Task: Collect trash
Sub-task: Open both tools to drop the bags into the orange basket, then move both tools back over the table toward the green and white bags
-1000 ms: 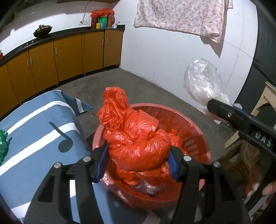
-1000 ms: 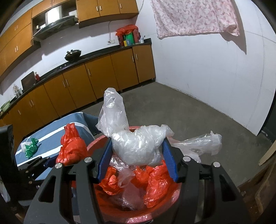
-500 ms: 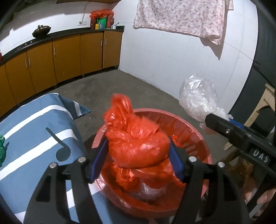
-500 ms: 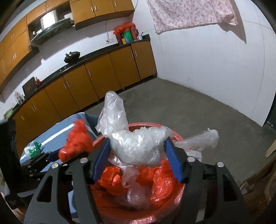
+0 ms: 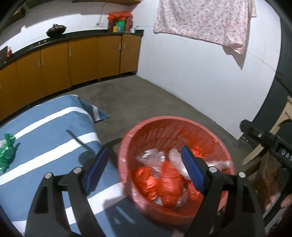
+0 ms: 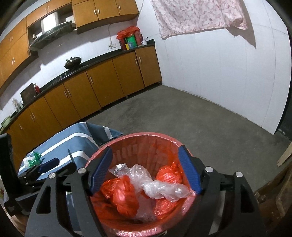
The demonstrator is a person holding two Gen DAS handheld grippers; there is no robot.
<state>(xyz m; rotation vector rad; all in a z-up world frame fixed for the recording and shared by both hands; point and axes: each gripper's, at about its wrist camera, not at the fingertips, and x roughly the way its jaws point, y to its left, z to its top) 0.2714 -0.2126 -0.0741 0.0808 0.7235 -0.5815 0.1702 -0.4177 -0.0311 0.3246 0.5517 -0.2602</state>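
Hovering over the red bin (image 6: pixel 138 142), the right hand-held gripper (image 6: pixel 146 171) and left hand-held gripper (image 5: pixel 144 167) are opening, nothing between their jaws; red and clear bags (image 6: pixel 160 187) lie inside. Next, beyond the bin, the green wrapper (image 5: pixel 7 151) on the striped table (image 5: pixel 45 127) probably needs fetching.

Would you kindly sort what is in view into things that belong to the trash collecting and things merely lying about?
Belongs to the job:
- red bin
- orange bags in it
- clear bag in it
- green wrapper on the striped cloth
- left claw and right claw, both opening, nothing between the pads

Lying about:
- wok
- hanging floral cloth
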